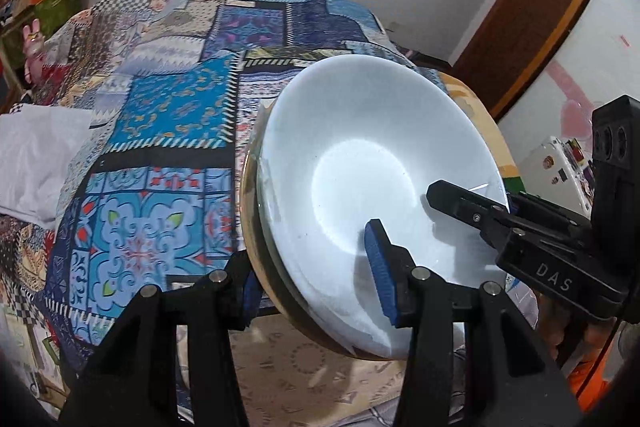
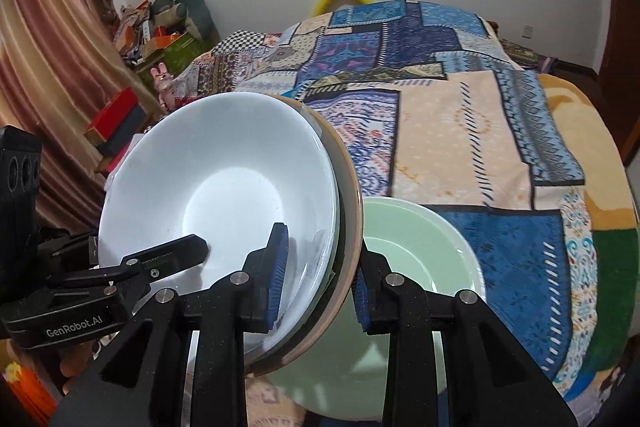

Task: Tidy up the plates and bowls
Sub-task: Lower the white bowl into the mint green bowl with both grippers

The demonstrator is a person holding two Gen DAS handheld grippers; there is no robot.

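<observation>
A stack of dishes hangs tilted above the bed: a white bowl (image 1: 360, 167) (image 2: 224, 179) sits on a clear glass plate, with a tan plate (image 1: 250, 203) (image 2: 352, 195) underneath. My left gripper (image 1: 316, 287) is shut on the stack's rim, one blue pad inside the bowl and the other under the tan plate. My right gripper (image 2: 320, 283) is shut on the opposite rim in the same way. Each view shows the other gripper's upper finger (image 1: 452, 199) (image 2: 176, 255) reaching into the bowl. A pale green plate (image 2: 420, 247) lies on the bed below the stack.
A patchwork quilt (image 1: 168, 115) (image 2: 460, 131) covers the bed. White cloth (image 1: 36, 155) lies at its left side. Boxes and clutter (image 2: 152, 35) stand by the curtain (image 2: 40, 59). A wooden door frame (image 1: 532, 19) is at the right.
</observation>
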